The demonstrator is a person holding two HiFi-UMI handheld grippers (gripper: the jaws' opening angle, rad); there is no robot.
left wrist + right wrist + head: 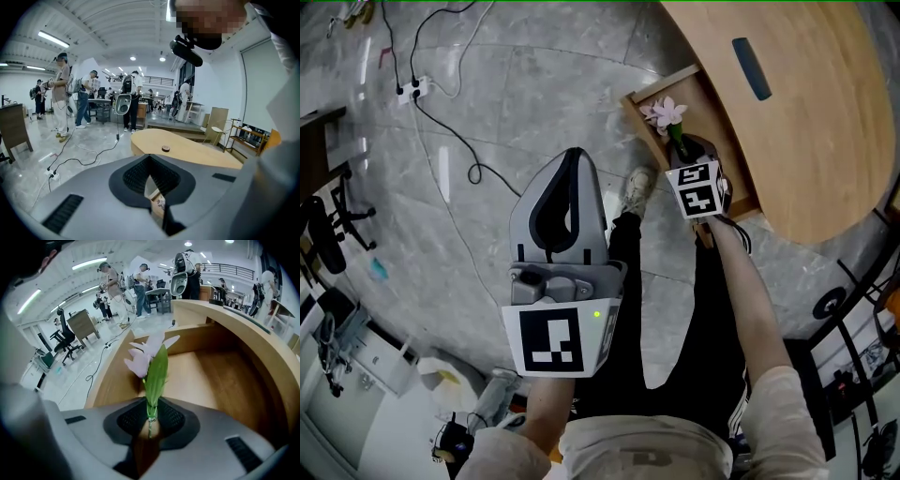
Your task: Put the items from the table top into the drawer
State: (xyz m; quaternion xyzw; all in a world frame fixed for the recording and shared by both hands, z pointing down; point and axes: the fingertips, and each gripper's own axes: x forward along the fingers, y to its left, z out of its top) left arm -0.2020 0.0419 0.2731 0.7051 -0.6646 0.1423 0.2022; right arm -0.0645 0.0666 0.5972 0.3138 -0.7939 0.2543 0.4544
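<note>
An artificial flower (pixel 666 114) with pale pink petals and a green leaf (pixel 156 369) stands upright in my right gripper (pixel 682 150), which is shut on its stem (pixel 150 425). That gripper points steeply down into the open wooden drawer (pixel 642 108) under the curved wooden table top (pixel 806 122). The drawer's bare bottom (pixel 211 376) shows beyond the flower. My left gripper (pixel 577 155) hovers over the floor to the drawer's left, its fingertips together with nothing between them (pixel 151 183). A small round brown object (pixel 165 148) and a dark oblong item (pixel 752 67) lie on the table top.
Black cables (pixel 441 103) and a power strip (pixel 412 91) lie on the grey floor. An office chair (pixel 328 225) stands at far left. The person's shoe (pixel 636 192) is next to the drawer. Several people (pixel 61 93) stand across the hall.
</note>
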